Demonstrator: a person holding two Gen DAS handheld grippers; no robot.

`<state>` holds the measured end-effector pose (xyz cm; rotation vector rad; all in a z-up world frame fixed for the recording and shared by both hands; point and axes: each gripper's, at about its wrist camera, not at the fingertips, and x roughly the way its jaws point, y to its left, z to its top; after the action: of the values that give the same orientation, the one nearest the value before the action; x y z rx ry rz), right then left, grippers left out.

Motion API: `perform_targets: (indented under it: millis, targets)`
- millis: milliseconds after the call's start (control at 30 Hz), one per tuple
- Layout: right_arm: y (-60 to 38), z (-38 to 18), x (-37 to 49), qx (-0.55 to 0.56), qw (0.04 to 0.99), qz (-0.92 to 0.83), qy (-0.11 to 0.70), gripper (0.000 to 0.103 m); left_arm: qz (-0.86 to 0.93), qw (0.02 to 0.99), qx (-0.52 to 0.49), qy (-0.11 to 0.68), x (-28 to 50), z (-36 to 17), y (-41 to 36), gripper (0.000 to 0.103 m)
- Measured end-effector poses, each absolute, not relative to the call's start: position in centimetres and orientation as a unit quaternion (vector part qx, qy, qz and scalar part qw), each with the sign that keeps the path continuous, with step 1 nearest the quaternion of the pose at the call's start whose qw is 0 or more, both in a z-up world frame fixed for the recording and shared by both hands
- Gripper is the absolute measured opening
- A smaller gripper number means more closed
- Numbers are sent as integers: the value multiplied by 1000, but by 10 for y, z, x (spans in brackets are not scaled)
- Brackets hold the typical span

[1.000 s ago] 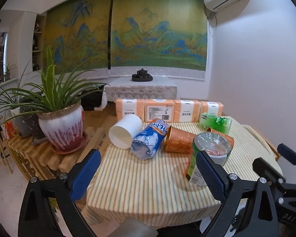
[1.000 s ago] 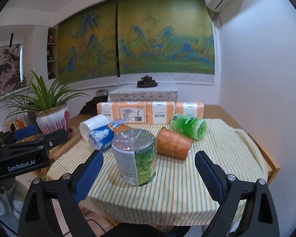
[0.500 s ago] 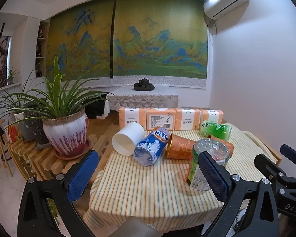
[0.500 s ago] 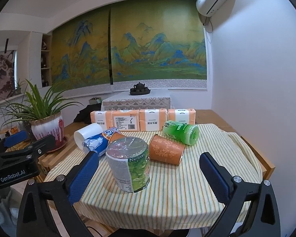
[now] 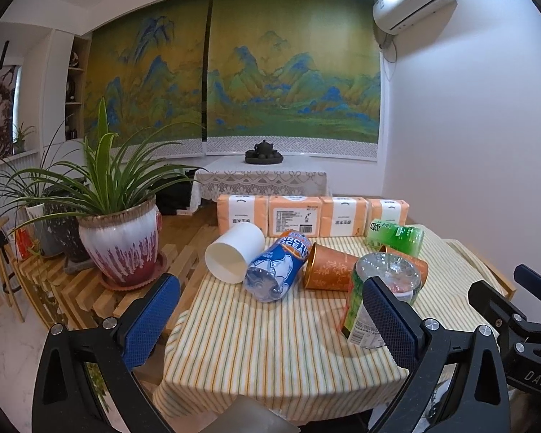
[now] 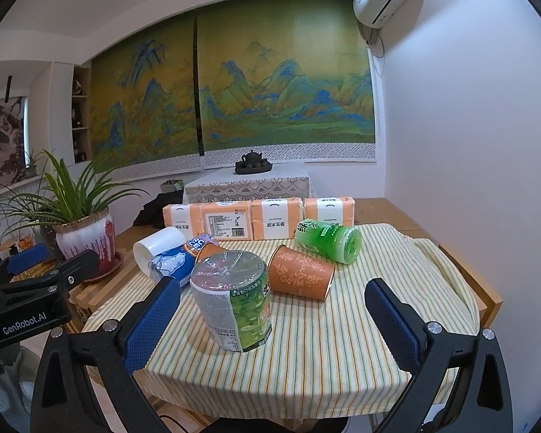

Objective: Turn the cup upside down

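Several cups rest on a striped tablecloth (image 6: 342,342). A green-labelled cup (image 6: 232,303) stands bottom up near the front, also in the left wrist view (image 5: 378,299). On their sides lie a white cup (image 5: 234,258), a blue cup (image 5: 277,270), an orange cup (image 6: 301,277), a second orange cup (image 5: 330,269) and a green cup (image 6: 328,240). My left gripper (image 5: 270,324) is open and empty at the table's front left. My right gripper (image 6: 272,324) is open and empty, short of the standing cup.
A row of orange tissue packs (image 6: 259,218) lines the back of the table. A potted plant (image 5: 121,241) stands on a slatted wooden bench at the left. A white wall (image 6: 469,144) is close on the right. A low table with a teapot (image 5: 263,151) stands behind.
Both grippers have drawn back and up a little from the table, so the cups sit lower and farther in both views. Nothing on the table has moved.
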<state>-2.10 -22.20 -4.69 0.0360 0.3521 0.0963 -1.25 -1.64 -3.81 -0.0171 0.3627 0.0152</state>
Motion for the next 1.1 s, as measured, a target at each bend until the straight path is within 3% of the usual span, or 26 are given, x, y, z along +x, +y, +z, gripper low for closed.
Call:
perform_targets:
  millis: [1100]
  targets:
    - [-222,-49,-18,22,982,48,180,101,10,984,-8,179,-10,-39,-16,102]
